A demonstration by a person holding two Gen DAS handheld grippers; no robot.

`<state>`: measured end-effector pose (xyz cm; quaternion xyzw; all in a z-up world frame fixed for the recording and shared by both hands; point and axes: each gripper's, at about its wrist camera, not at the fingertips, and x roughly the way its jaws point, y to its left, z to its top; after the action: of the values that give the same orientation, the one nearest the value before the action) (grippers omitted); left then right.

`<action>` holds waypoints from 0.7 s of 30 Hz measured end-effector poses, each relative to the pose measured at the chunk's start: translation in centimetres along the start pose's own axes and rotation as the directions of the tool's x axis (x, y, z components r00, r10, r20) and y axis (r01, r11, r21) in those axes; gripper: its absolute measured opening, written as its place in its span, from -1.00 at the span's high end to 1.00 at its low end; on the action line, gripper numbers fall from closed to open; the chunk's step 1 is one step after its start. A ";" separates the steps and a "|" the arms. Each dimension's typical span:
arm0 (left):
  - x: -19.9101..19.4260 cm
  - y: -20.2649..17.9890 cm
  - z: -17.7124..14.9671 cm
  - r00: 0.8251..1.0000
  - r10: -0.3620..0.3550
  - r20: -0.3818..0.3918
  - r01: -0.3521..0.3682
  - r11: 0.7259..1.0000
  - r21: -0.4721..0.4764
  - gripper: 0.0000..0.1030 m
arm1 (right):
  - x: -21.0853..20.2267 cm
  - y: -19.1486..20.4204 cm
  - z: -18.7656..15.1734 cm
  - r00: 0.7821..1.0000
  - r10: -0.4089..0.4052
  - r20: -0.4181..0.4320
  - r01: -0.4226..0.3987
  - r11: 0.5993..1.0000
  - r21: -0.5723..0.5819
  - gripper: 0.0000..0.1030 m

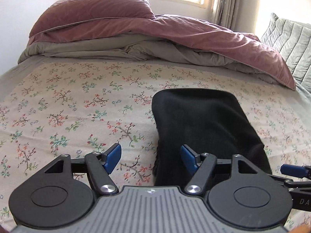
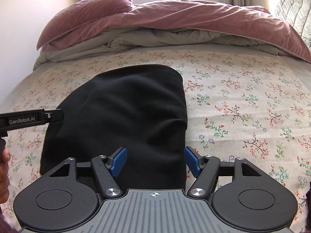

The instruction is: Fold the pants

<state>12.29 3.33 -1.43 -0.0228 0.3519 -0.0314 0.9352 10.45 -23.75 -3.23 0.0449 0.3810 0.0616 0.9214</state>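
The black pants (image 1: 204,120) lie folded into a compact rectangle on the floral sheet (image 1: 68,106). My left gripper (image 1: 151,155) is open above the fold's near left edge, with nothing pressed between its blue pads. In the right wrist view the pants (image 2: 126,112) fill the middle. My right gripper (image 2: 155,160) hangs open over their near right part, pads apart from the cloth. The left gripper's black finger (image 2: 52,115) reaches in over the pants' left side. A blue pad of the right gripper (image 1: 293,169) shows at the right edge.
A pink duvet (image 1: 175,31) and a grey blanket (image 1: 116,50) are heaped at the far end of the bed. A grey quilted cushion (image 1: 291,38) stands at the far right. A person's hand (image 2: 3,165) shows at the left edge. Floral sheet (image 2: 243,106) lies bare right of the pants.
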 end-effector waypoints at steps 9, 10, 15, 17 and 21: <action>3.0 0.5 -0.7 0.997 -0.007 -0.079 0.006 1.000 -0.003 -0.86 | 2.8 2.1 -1.9 1.000 -0.017 -0.020 0.015 0.996 -0.089 -0.45; 3.2 0.7 -0.7 0.996 -0.012 -0.085 0.011 1.000 -0.009 -0.89 | 3.1 2.4 -2.0 1.000 -0.026 -0.010 0.024 0.994 -0.104 -0.48; 3.7 1.7 -1.0 0.993 -0.048 -0.108 0.041 0.997 -0.064 -0.97 | 4.5 3.2 -2.8 0.998 -0.059 -0.007 0.058 0.991 -0.121 -0.50; 3.8 2.0 -0.8 0.990 -0.069 -0.125 0.057 0.994 -0.095 -0.96 | 4.5 3.5 -3.3 0.997 -0.071 0.008 0.071 0.990 -0.123 -0.50; 3.8 1.5 -0.5 0.991 -0.060 -0.119 0.053 0.997 -0.062 -0.96 | 4.6 3.9 -4.0 0.996 -0.084 0.024 0.087 0.985 -0.148 -0.51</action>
<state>14.84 4.54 -4.39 -0.0585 0.4077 -0.0488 0.9099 10.58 -19.10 -8.78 -0.0396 0.3689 0.0498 0.9273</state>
